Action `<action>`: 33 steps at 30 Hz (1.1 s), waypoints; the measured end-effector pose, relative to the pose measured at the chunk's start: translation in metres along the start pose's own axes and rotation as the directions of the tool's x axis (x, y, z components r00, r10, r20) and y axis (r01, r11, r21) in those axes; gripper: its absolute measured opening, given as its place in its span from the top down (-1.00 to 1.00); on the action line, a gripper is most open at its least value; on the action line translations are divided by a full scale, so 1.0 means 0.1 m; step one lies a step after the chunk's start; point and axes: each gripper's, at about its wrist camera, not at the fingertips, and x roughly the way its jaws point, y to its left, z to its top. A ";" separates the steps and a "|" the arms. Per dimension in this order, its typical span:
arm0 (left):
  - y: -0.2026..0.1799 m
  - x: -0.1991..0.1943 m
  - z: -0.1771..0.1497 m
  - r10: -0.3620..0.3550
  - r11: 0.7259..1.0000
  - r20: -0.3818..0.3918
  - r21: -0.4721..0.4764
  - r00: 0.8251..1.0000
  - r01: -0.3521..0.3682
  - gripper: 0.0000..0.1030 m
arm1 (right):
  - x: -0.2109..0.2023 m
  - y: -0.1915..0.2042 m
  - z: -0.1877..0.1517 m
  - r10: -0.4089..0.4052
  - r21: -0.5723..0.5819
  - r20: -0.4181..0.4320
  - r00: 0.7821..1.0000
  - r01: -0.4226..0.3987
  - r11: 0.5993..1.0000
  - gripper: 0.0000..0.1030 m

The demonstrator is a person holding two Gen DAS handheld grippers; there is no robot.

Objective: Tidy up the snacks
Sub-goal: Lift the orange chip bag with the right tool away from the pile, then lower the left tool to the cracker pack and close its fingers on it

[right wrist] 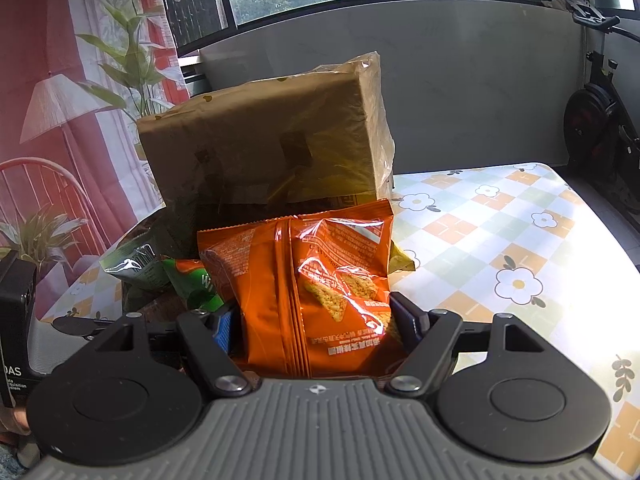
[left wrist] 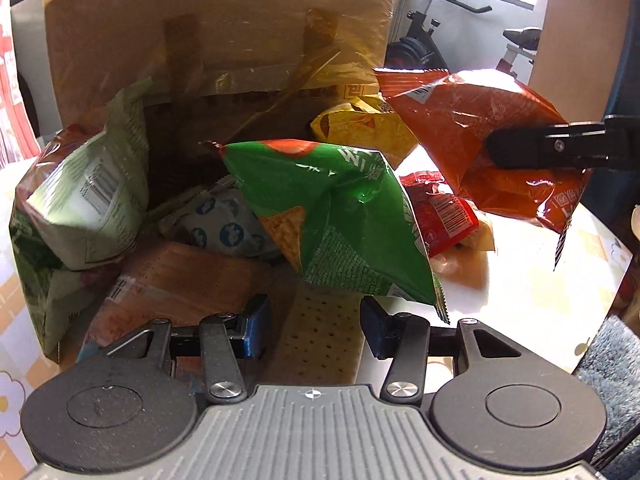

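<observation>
My right gripper (right wrist: 316,328) is shut on an orange chip bag (right wrist: 320,280) and holds it upright above the table; in the left wrist view that bag (left wrist: 472,120) hangs at the right with a black finger (left wrist: 532,148) clamped on it. My left gripper (left wrist: 316,316) points down into the snack pile. A cracker-printed pack (left wrist: 320,344) lies between its jaws, which stand apart; contact with the pads is unclear. A green chip bag (left wrist: 340,216) leans just above the fingertips. Behind the pile stands a brown cardboard box (left wrist: 220,40) under clear film.
Around the pile lie a pale green bag (left wrist: 80,192), a small white and blue pack (left wrist: 216,228), a yellow bag (left wrist: 360,124) and a red pack (left wrist: 440,208). The flower-check tablecloth (right wrist: 500,240) stretches to the right. An exercise bike (right wrist: 592,120) stands past the table.
</observation>
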 end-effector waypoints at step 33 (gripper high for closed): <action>0.14 -0.33 -0.22 0.023 0.995 0.044 -0.100 0.999 -0.018 0.06 | 0.08 -0.01 -0.17 -0.024 0.025 -0.051 0.998 0.025 0.999 -0.46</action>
